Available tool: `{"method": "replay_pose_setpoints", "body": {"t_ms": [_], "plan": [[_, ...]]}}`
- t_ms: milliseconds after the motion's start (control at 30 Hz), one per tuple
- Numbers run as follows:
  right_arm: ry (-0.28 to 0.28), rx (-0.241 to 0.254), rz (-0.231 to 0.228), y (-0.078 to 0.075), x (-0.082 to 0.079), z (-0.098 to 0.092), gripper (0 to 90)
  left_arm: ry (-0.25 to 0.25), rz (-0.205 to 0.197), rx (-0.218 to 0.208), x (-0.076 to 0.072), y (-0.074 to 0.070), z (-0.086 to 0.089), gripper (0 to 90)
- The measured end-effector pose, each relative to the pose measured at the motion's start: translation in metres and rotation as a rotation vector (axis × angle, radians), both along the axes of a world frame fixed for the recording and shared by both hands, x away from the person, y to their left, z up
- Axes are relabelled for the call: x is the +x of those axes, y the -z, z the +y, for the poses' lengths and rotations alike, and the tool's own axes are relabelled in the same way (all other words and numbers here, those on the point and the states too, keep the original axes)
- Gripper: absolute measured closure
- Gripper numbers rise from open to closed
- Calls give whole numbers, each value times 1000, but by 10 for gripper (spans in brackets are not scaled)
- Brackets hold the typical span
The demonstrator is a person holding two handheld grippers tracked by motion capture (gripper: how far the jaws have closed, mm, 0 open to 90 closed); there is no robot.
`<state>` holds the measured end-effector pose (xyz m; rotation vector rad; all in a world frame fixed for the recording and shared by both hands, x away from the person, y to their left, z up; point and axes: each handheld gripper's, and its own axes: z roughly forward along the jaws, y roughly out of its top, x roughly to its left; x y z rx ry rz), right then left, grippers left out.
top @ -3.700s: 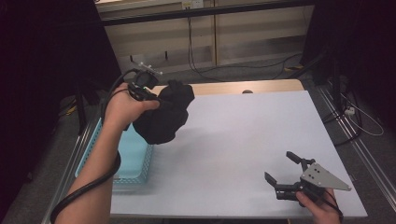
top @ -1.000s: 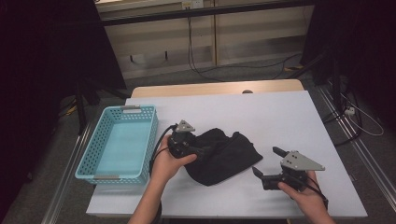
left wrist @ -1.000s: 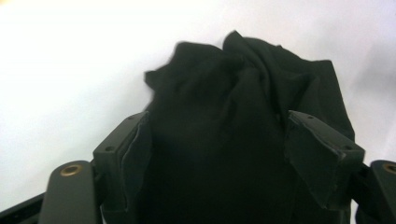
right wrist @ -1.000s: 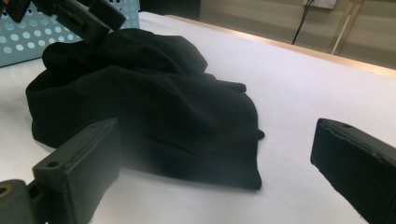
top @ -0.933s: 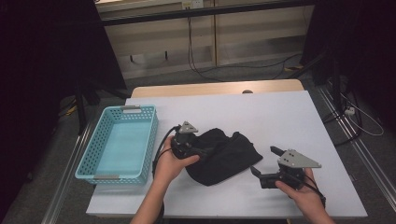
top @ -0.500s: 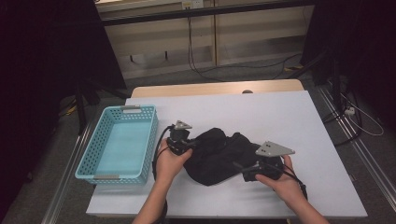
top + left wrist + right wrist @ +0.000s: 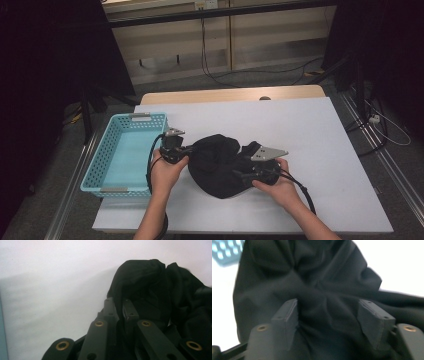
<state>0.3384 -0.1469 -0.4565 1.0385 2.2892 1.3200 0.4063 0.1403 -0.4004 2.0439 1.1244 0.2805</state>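
Black cloth (image 7: 220,165) lies bunched near the front edge of the white tabletop (image 7: 325,135), just right of the turquoise basket (image 7: 122,150) at the left edge, seen from the high view; your left gripper (image 7: 182,150) meets the cloth's left side and your right gripper (image 7: 242,175) its right. From the left gripper view, your jaws are pinched on a fold of the cloth (image 7: 140,287), the pads nearly together with fabric between. From the right gripper view, your jaws have just been closing and stand partway apart, cloth (image 7: 312,285) bulging between the pads (image 7: 287,315); whether they press it yet, you cannot tell.
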Motion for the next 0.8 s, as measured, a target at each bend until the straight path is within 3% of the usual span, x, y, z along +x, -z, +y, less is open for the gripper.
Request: {"method": "replay_pose_setpoints", "body": {"t_ms": [67,133,200,267,367,433,500,667,800], "plan": [[-30,-53,38,2,-1,-1,561,0,5,-16,-2,0,-1,828],[-55,-43,85,1,-1,-7,748,12,-1,-14,-2,0,-1,786],[-66,-34,105,-1,-3,-13,856,14,-5,-36,-2,-3,-2,730],[-67,-50,107,-3,-8,-18,869,6,-31,-53,-2,-6,-2,601],[-69,-64,115,-5,-19,-29,876,16,-84,-39,-2,-11,-6,385],[-67,-52,124,-7,-25,-40,877,23,-105,-39,-2,-11,-10,352],[-59,-60,121,-10,-31,-49,879,15,-113,-39,-1,-9,-14,264],[-18,-65,122,-12,-40,-74,880,25,-102,-21,0,-3,-19,223],[40,-63,106,-17,-39,-92,881,30,-99,-7,1,0,-20,195]]}}
